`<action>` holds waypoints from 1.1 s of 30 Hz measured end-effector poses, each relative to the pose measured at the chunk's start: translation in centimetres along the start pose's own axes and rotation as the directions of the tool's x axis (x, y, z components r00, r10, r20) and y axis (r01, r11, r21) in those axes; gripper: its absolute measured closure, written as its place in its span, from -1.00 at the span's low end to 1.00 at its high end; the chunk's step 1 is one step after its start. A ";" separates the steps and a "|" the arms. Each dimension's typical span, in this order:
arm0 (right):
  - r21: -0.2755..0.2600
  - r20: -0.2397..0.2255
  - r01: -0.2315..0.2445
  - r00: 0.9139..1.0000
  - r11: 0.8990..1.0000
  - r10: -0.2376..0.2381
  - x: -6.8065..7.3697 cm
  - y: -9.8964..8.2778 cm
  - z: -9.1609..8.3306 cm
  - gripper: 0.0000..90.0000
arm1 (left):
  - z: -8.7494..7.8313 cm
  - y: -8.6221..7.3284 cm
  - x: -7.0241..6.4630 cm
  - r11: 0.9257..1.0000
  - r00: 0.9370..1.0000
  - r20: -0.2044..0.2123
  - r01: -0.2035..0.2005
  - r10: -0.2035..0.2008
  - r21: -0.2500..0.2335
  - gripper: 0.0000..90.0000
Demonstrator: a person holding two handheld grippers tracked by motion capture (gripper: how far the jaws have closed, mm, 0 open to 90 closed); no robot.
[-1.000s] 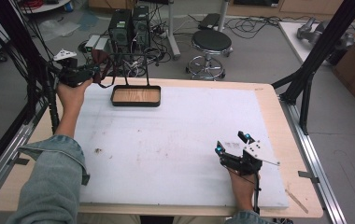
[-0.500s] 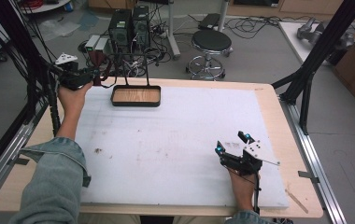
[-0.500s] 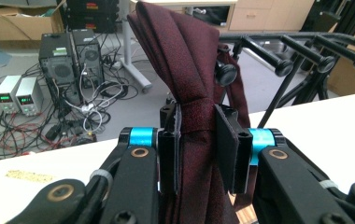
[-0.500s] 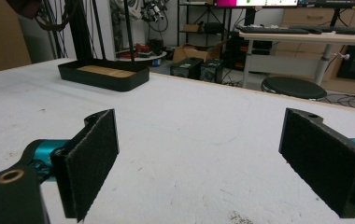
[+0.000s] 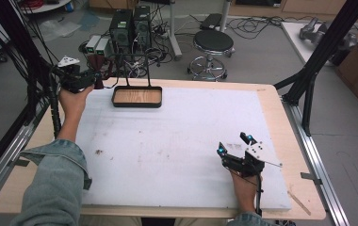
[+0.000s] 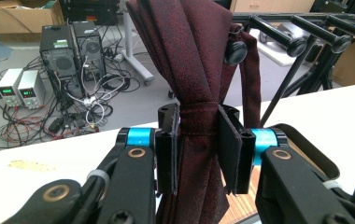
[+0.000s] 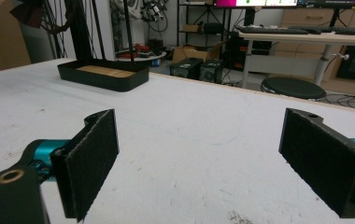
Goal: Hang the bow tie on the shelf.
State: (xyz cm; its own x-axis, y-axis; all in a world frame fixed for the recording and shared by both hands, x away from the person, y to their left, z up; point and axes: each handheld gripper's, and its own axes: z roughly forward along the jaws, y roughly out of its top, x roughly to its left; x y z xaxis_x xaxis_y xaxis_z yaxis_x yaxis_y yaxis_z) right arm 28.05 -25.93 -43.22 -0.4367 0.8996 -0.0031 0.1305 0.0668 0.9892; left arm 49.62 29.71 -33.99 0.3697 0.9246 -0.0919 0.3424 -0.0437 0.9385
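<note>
Left gripper (image 6: 198, 154), pads easing but pressing on the tie (image 6: 194, 60) draped over the rack (image 6: 278, 28) at eleven o'clock, is at the hanging step; next I let go, while my right gripper (image 7: 203, 158) rests wide.

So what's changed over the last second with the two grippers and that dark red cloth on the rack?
The left gripper edged slightly left along the rack. Its jaws have just been opening a little, yet the pads still pinch the dark red cloth. The right gripper stayed open, resting on the table; the tray didn't move.
</note>
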 end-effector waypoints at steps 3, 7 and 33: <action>-0.001 -0.001 -0.001 1.000 1.000 0.001 0.0 0.0 0.0 -0.75 | 0.0 -0.1 0.1 1.000 1.000 0.001 -0.001 0.001 0.001 0.54; -0.002 -0.001 0.001 1.000 1.000 -0.001 0.0 0.0 0.0 -0.75 | 0.0 -0.3 0.3 1.000 1.000 -0.006 0.001 -0.001 0.005 0.51; 0.002 0.001 0.001 1.000 1.000 -0.001 0.1 0.0 0.0 -0.75 | -2.8 0.2 0.7 0.998 1.000 0.024 -0.016 0.017 -0.056 0.33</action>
State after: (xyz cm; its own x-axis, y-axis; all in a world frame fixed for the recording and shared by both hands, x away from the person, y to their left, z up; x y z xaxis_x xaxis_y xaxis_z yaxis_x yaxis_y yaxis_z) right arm 28.00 -25.84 -43.20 -0.4362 0.8999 -0.0040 0.1323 0.0685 0.9888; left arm 47.54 31.41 -32.93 0.3961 0.9144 -0.0836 0.2875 -0.0370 0.9571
